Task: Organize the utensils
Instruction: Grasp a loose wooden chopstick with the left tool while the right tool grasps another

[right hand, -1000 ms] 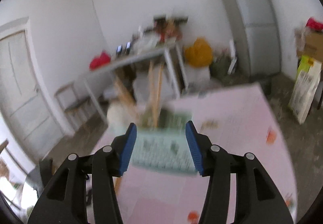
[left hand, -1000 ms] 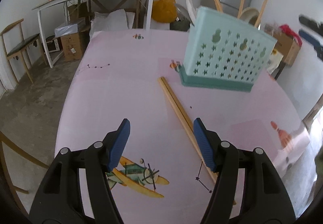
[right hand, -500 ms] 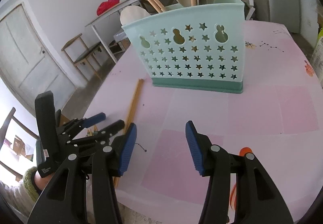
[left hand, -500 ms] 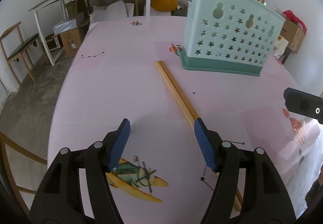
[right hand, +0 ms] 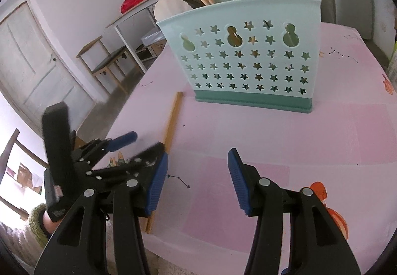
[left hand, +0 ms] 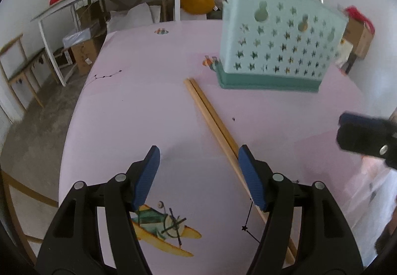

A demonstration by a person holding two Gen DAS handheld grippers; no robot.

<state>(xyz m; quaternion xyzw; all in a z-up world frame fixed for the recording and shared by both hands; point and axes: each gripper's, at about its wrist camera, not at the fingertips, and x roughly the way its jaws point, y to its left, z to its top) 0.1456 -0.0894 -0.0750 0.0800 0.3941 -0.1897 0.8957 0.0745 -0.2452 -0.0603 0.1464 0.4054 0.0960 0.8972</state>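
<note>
Just beyond the left gripper (left hand: 198, 166), whose jaws stand wide with nothing between them, a pair of wooden chopsticks (left hand: 211, 116) lies on the pink tabletop (left hand: 139, 101), running under the right-hand jaw. Farther ahead stands the mint utensil basket (left hand: 278, 46), upright, with spoons and chopsticks inside. Beside it, the right gripper (right hand: 197, 175) hovers, its jaws parted over bare tabletop, holding nothing.
</note>
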